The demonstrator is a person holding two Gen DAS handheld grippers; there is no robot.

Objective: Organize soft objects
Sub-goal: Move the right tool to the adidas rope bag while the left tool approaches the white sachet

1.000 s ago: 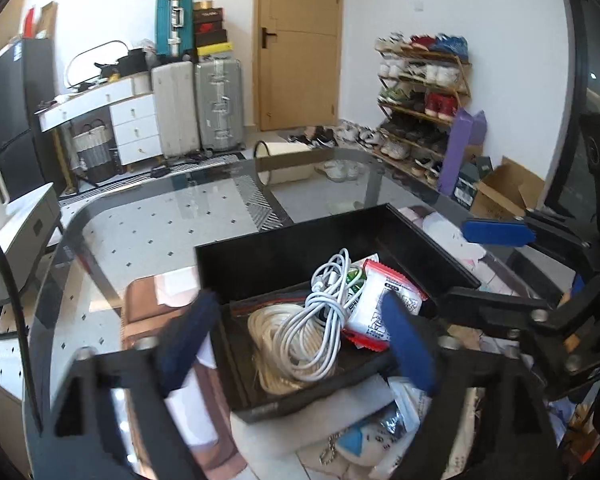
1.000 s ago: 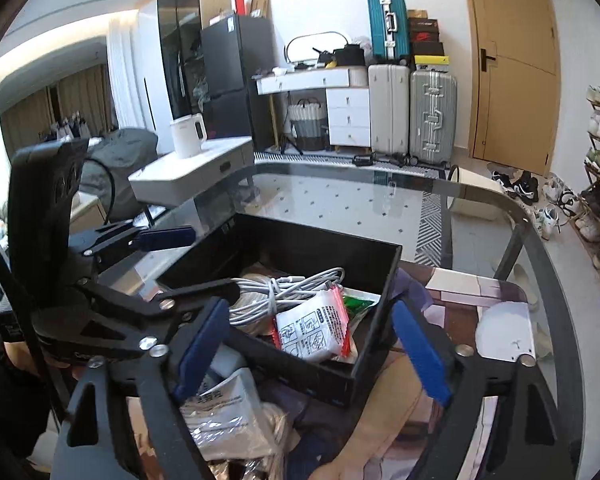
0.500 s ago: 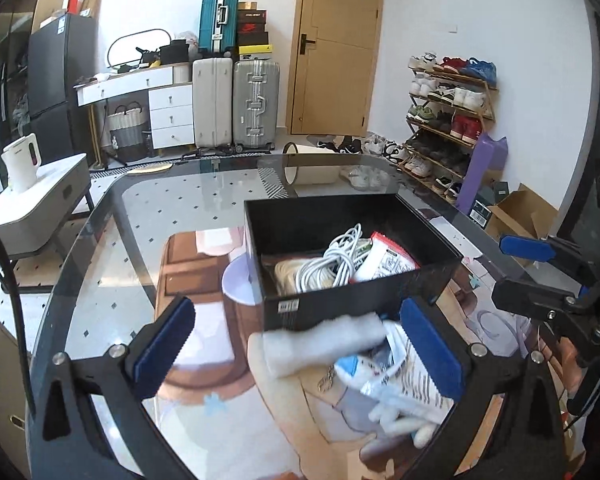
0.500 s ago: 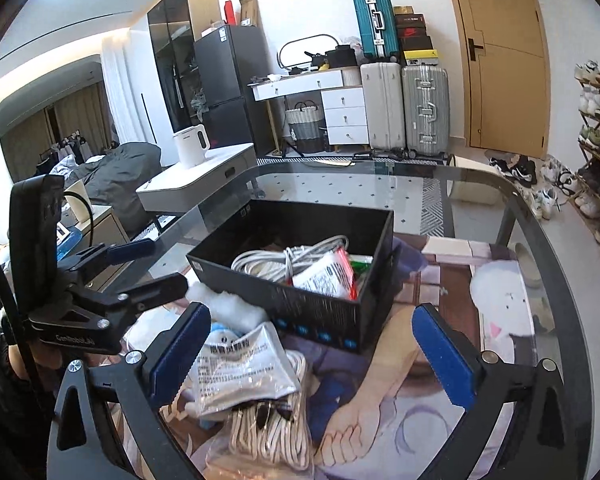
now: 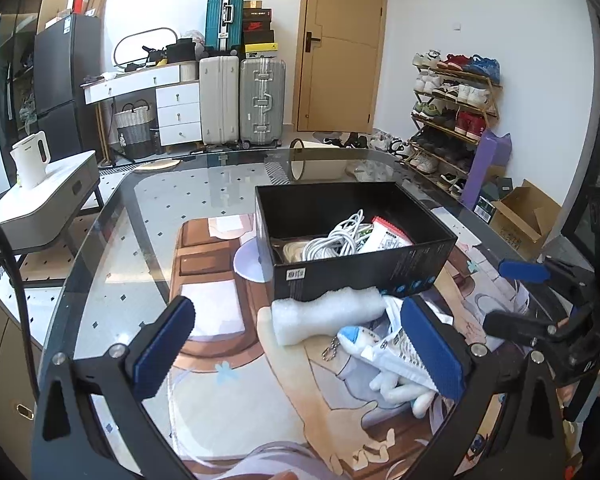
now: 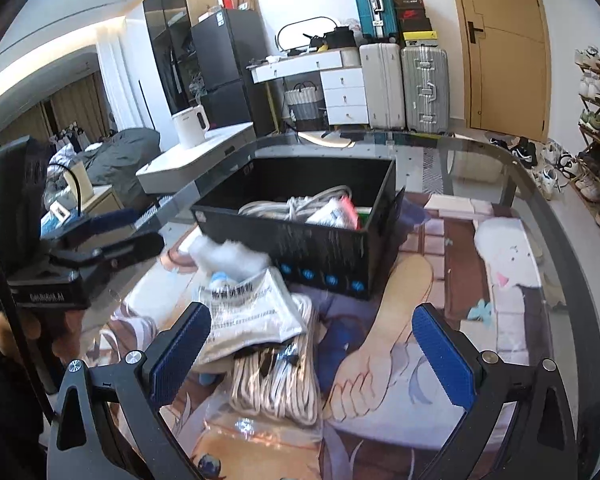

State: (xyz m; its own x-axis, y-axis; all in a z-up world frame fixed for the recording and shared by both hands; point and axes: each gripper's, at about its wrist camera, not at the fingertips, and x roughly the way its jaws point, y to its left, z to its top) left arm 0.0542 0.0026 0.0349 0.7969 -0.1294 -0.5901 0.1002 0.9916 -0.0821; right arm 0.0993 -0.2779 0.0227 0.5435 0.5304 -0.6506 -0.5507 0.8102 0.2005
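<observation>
Both grippers are spread as wide as they go and holding nothing: the left gripper (image 5: 296, 344) hangs over the mat, the right gripper (image 6: 312, 344) over the loose pile. The soft stuff still to sort sits on the mat right against the near wall of the black box (image 5: 364, 276): a white foam roll (image 5: 324, 312) touching the box, a printed bag (image 6: 252, 312) on top of a rope bundle (image 6: 276, 384), plus a small white plush (image 5: 400, 384) tucked under the bag. The box already has a white cable (image 5: 332, 240) and a red-edged packet (image 5: 388, 236) in it.

What I'd worry about — the pile is layered. My guess is that grabbing the bag drags the rope or plush along, and a slippery plastic bag could slide out of the pads halfway to the box. The foam roll will probably squash and spring, so a shallow pinch may lose it. Also the two grippers are close together on the pile side, so they could knock each other if both dive in.

Room-wise: the glass table (image 5: 148, 208) is bare to the left and behind the box, so there's plenty of space to swing that way. The box rim is the edge to clear — anything carried low probably catches it or shoves the box along the glass.
</observation>
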